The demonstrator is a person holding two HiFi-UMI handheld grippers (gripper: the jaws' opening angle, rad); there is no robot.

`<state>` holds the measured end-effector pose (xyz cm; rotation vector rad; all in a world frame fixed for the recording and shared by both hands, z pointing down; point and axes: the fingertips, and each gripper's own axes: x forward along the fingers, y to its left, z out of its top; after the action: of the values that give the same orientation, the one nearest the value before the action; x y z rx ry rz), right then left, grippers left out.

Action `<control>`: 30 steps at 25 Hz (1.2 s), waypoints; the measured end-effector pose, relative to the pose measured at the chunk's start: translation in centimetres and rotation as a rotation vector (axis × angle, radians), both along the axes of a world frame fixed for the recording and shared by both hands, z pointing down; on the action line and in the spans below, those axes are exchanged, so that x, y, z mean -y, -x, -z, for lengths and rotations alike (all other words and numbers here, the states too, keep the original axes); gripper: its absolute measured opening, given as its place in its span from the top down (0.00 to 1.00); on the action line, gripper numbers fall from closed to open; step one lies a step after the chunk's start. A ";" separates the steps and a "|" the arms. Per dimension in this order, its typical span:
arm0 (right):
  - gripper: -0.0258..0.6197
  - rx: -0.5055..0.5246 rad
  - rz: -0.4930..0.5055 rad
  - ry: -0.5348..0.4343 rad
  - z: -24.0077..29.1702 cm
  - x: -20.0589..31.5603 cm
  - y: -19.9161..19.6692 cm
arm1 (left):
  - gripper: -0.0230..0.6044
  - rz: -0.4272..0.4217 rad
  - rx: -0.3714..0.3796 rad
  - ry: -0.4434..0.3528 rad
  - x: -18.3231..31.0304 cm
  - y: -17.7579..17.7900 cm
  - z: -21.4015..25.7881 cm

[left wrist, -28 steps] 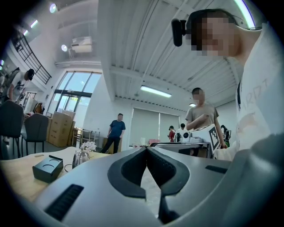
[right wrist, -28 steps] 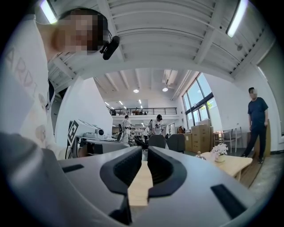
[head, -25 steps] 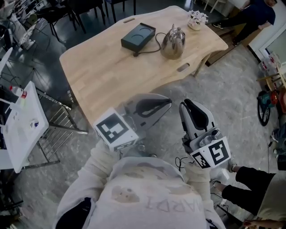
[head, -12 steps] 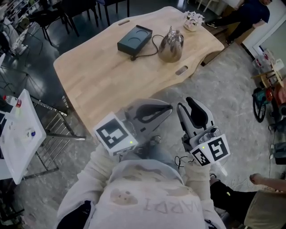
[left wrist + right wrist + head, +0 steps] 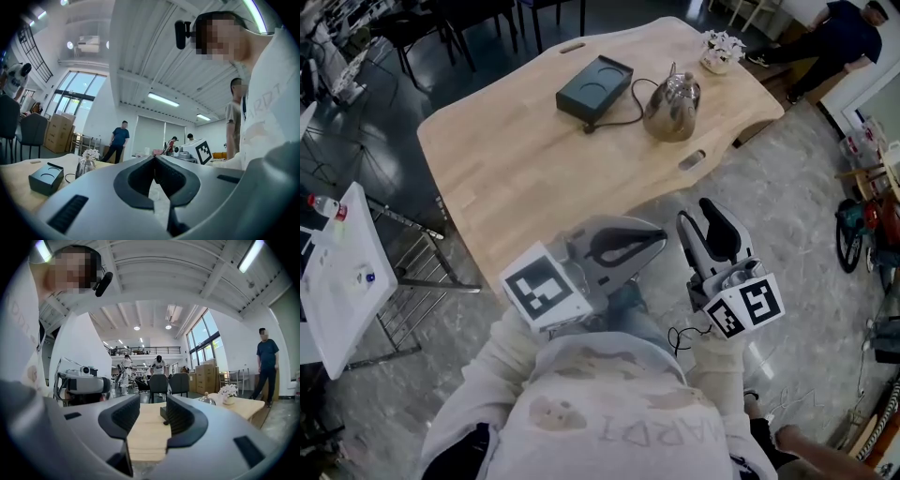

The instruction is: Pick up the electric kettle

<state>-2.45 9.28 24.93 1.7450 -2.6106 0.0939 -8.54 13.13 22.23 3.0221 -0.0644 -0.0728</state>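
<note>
Kettle (image 5: 672, 105) stands upright on counter (image 5: 525, 159), upper right of frame, long axis vertical; spout direction unclear. Left claw (image 5: 659, 236) closed, empty. Right claw (image 5: 694, 210) has just been opening, now wide, empty.

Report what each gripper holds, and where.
Nothing is held. The left gripper is shut, empty; the right gripper has just been opening its jaws, nothing between them. The kettle stands on the table, untouched.

Kettle (image 5: 206, 399) mostly behind a jaw of the right tool (image 5: 153, 414); white side table (image 5: 337, 309) cut by the left edge.
</note>
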 end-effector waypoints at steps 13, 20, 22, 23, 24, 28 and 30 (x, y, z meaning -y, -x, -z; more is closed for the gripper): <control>0.71 0.015 0.039 0.060 -2.3 8.4 -5.2 | 0.94 0.017 0.016 0.043 6.9 -5.4 -0.6; 0.71 0.026 0.057 0.109 -4.4 12.5 -9.0 | 0.94 0.007 0.026 0.074 10.1 -9.3 -1.7; 0.71 0.032 0.066 0.124 -5.1 13.6 -10.0 | 0.94 0.008 0.033 0.085 11.0 -10.4 -2.0; 0.71 0.036 0.070 0.131 -5.4 14.1 -10.5 | 0.94 0.010 0.036 0.091 11.4 -10.9 -2.2; 0.71 0.040 0.074 0.138 -5.8 14.7 -11.0 | 0.94 0.012 0.041 0.099 11.8 -11.3 -2.4; 0.71 0.050 0.089 0.165 -7.3 16.9 -12.9 | 0.94 0.021 0.058 0.120 13.5 -13.1 -3.3; 0.71 0.054 0.095 0.182 -8.1 18.0 -13.7 | 0.94 0.028 0.064 0.130 14.3 -13.8 -3.7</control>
<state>11.27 -8.69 33.06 1.5797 -2.6211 0.3702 5.29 -1.19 25.89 2.8933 -0.1122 0.0241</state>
